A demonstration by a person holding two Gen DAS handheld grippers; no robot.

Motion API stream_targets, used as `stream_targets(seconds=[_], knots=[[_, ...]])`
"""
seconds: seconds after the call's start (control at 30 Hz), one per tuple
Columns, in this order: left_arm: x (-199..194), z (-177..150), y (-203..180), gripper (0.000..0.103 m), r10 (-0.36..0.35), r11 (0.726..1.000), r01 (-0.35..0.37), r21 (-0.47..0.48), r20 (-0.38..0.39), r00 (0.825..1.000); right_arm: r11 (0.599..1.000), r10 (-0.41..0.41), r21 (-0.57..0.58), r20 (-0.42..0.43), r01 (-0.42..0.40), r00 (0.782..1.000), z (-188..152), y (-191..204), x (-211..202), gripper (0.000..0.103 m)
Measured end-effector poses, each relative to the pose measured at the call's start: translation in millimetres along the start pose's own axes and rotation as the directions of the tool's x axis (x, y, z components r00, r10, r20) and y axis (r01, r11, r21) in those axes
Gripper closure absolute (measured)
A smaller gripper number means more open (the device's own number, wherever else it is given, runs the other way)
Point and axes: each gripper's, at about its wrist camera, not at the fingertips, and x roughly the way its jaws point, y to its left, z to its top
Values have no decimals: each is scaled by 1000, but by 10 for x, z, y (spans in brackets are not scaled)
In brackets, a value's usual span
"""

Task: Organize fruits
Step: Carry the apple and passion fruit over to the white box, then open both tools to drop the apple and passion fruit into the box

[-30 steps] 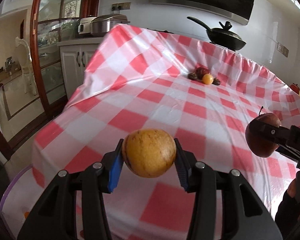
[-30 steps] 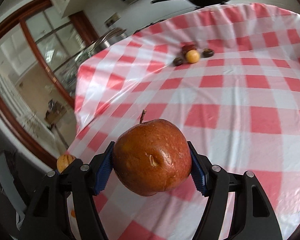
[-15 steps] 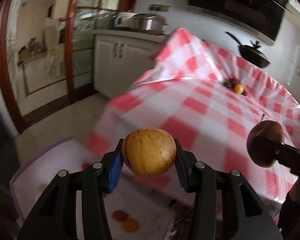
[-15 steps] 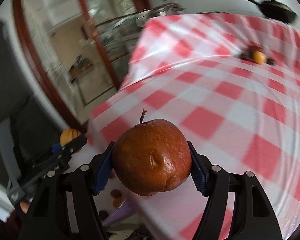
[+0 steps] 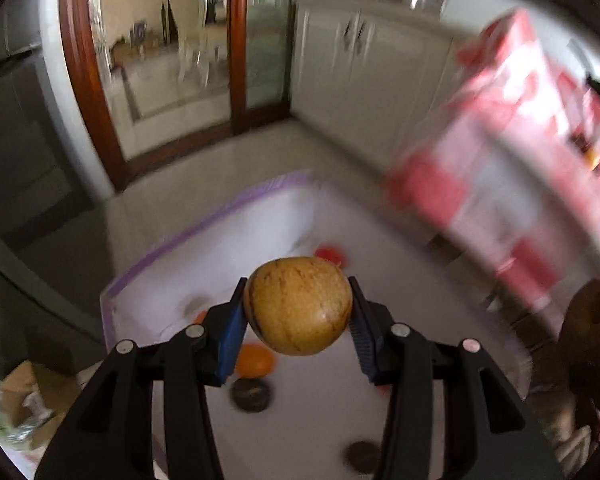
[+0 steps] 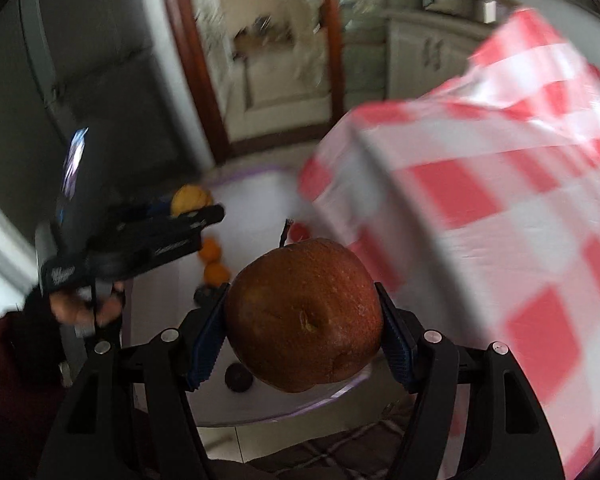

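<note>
My left gripper (image 5: 297, 300) is shut on a speckled yellow fruit (image 5: 300, 316), hanging over a white bin (image 5: 260, 216) with a purple rim that stands on the floor. Inside the bin lie an orange (image 5: 254, 363), a dark round fruit (image 5: 252, 395) and a red fruit (image 5: 332, 253). My right gripper (image 6: 303, 308) is shut on a red-brown apple (image 6: 304, 320) with a stem, near the bin's (image 6: 252, 196) edge beside the table. In the right wrist view the left gripper (image 6: 196, 208) shows at the left with the yellow fruit (image 6: 190, 197), above two oranges (image 6: 212, 250).
The table with the red-and-white checked cloth (image 5: 520, 160) rises on the right, its corner (image 6: 480, 208) next to the bin. White cabinets (image 5: 364, 60) and a wood-framed glass door (image 5: 236, 40) stand behind. A hand (image 6: 80, 310) holds the left gripper. Cardboard scraps (image 5: 24, 392) lie left of the bin.
Both grippers have swung left off the table and down toward the floor bin, each still holding its fruit. The views have tilted downward and the bin's contents have come into sight.
</note>
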Motion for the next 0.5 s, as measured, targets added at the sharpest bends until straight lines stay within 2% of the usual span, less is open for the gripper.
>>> stream_targets(seconds=[0.1,0.2,0.37,0.47,0.5], knots=[[332,-41,131,56,39,999,-40,-4,-126,991,999,23,-36,-110,-28,994,10,137,377,36],[614,-105,190,56,54,999,-52,15,-225,973,994,32,-99,-226,-56,974,-15,339,766,36],[835,-129,116,56,88,993,-63,98,-278,957,982,3,-175,-349,-69,937,-96,611,1281,36],[918,-81,129,55,61,996,-38,81,-305,950,977,-32,-205,-385,-52,922,-125,676,1486,36],[943,-75,136,55,72,996,-51,76,-307,949,982,-18,-178,-400,-59,916,-123,661,1537,36]])
